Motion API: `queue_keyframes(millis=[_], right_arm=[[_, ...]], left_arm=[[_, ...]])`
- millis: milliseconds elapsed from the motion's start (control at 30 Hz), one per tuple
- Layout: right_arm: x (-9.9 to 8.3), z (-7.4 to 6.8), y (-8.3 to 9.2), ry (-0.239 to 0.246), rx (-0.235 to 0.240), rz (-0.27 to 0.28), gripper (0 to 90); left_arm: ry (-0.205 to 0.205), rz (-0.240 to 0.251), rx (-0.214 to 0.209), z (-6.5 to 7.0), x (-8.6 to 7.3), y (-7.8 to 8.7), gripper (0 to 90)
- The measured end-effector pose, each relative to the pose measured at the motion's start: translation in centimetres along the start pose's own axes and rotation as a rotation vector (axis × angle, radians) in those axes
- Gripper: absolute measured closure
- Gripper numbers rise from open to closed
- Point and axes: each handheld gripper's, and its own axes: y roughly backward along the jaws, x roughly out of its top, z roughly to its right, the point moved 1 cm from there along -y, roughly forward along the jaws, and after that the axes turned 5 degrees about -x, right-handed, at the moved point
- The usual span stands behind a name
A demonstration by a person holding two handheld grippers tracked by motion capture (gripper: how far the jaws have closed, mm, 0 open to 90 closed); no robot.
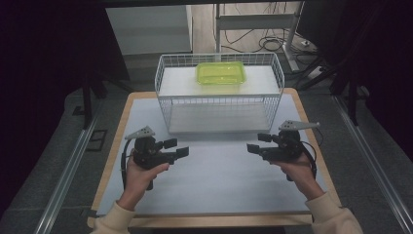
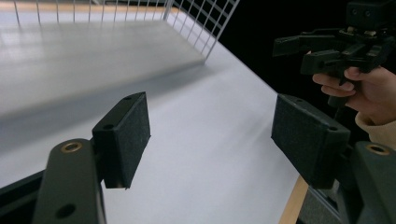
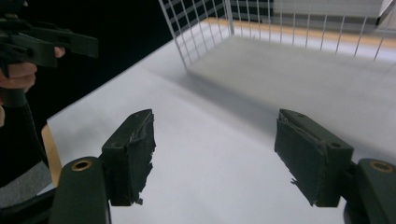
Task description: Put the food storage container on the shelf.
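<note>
A yellow-green plastic container is sitting on the upper shelf of a white wire basket rack, toward the back and roughly centred. The rack is standing at the far middle of the worktop, whose white mat is bordered by a wooden edge. Below the container, the rack's lower shelf is lying bare.

Nearer the person, two hands are coming in from the bottom of the high view, each in a cream sleeve. The left hand is gripping the left tool, which is pointing toward the middle of the worktop with its jaws apart and nothing between them. In the left gripper view the two black pads are standing wide of each other over the white mat, with the rack's corner ahead.

The right hand is holding the right tool, aimed inward at the other one, its jaws likewise spread and empty. Both tools are well apart from each other and from the rack.
</note>
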Motion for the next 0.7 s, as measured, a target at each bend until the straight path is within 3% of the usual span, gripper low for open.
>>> queue_keyframes(millis=[133,233,333,400,700], right_arm=[[-2.1,-0.4,-0.5,0.001,0.008,-0.022,28.1],[-3.2,-0.6,-0.9,0.013,0.008,-0.038,27.9],[-4.6,-0.5,-1.5,-0.005,0.013,-0.053,27.5],[-4.8,-0.5,-1.7,0.002,0.007,-0.069,26.9],[-5.2,-0.9,-1.1,0.041,-0.008,-0.028,21.8]], left_arm=[[-0.006,-0.032,0.009,0.2,-2.5,-0.6,27.9],[-0.003,-0.047,0.013,0.2,-3.5,-0.9,27.9],[0.007,-0.069,0.018,-0.1,-4.2,-1.5,27.9],[0.009,-0.07,0.015,-0.1,-4.2,-1.7,27.9],[0.007,-0.073,0.018,0.1,-4.5,-1.7,27.8]])
